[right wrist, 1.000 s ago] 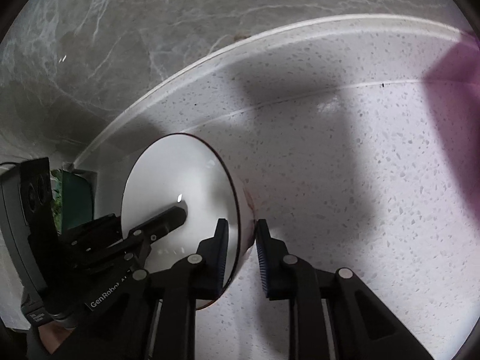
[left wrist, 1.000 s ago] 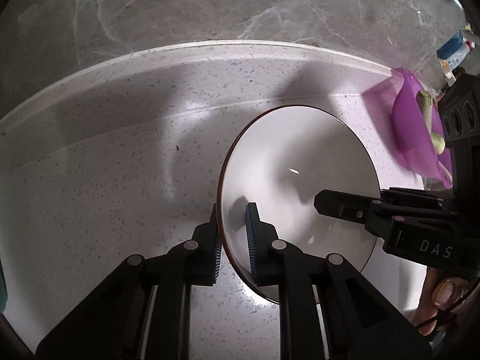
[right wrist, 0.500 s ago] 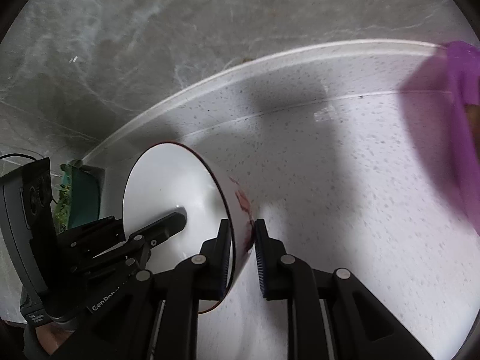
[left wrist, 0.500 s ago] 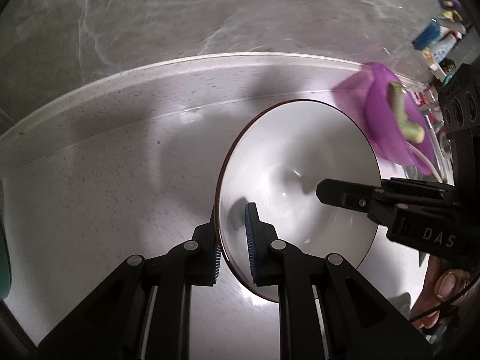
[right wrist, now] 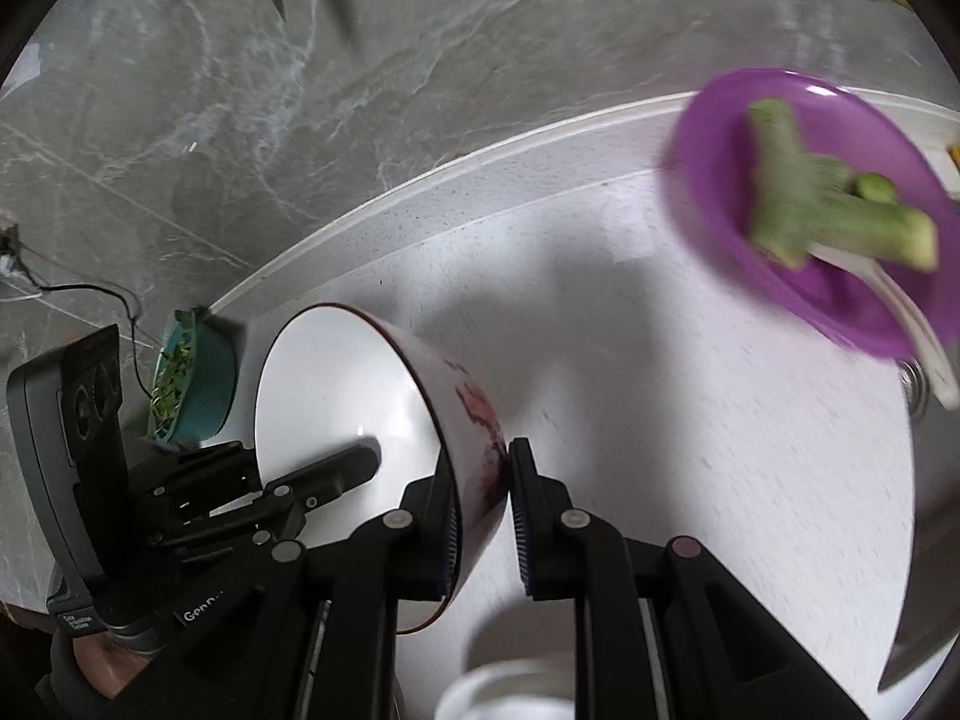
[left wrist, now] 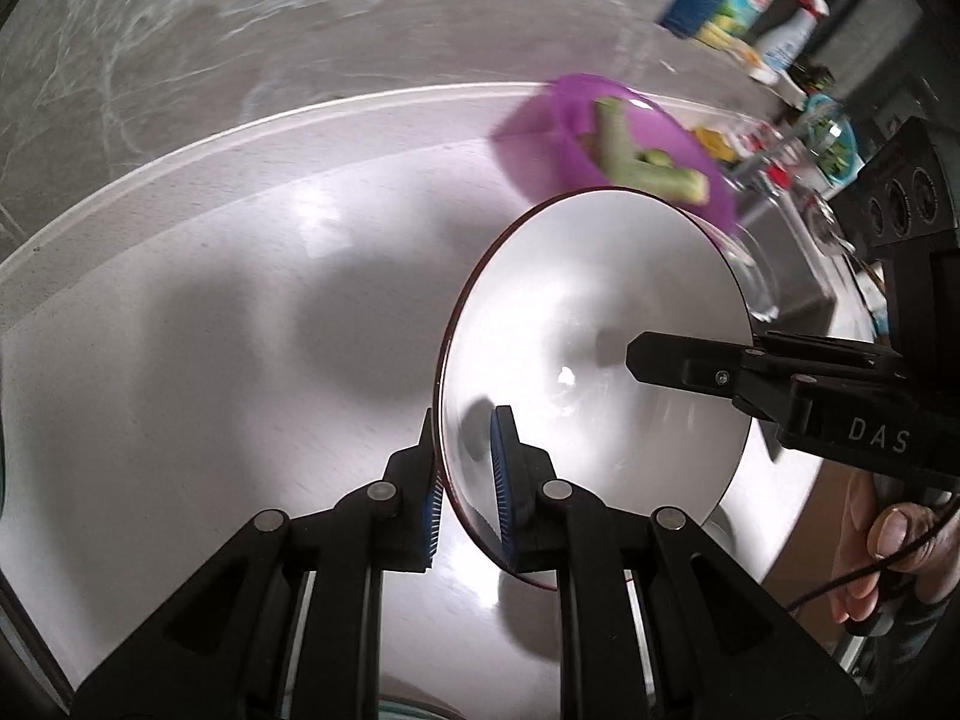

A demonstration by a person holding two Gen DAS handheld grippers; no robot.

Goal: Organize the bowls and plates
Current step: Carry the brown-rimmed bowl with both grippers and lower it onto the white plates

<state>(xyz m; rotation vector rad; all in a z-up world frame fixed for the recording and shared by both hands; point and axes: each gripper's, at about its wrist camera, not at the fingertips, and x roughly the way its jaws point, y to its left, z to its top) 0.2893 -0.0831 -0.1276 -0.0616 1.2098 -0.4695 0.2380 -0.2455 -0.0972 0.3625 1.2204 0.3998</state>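
Left wrist view: the left gripper has its 2 blue-padded fingers clenched on the rim of the white bowl, 1 pad inside and 1 outside the wall. This bowl is tilted on its side, mouth facing the camera, above the pale speckled surface. At 3 o'clock the right gripper reaches in from the opposite rim, with 1 finger lying inside the bowl, and a hand shows behind it. At 1 o'clock sits a purple bowl holding green vegetable pieces, blurred. Bottles and packets stand further off at 1 o'clock.

Right wrist view: the right gripper grasps the white bowl by its rim, 1 finger inside, 1 against the red-patterned outer wall. At 9 o'clock the left gripper pokes 1 finger into the bowl. A teal bowl with greens lies at 10 o'clock by the grey marbled wall. The purple bowl is at 2 o'clock with a white spoon in it.
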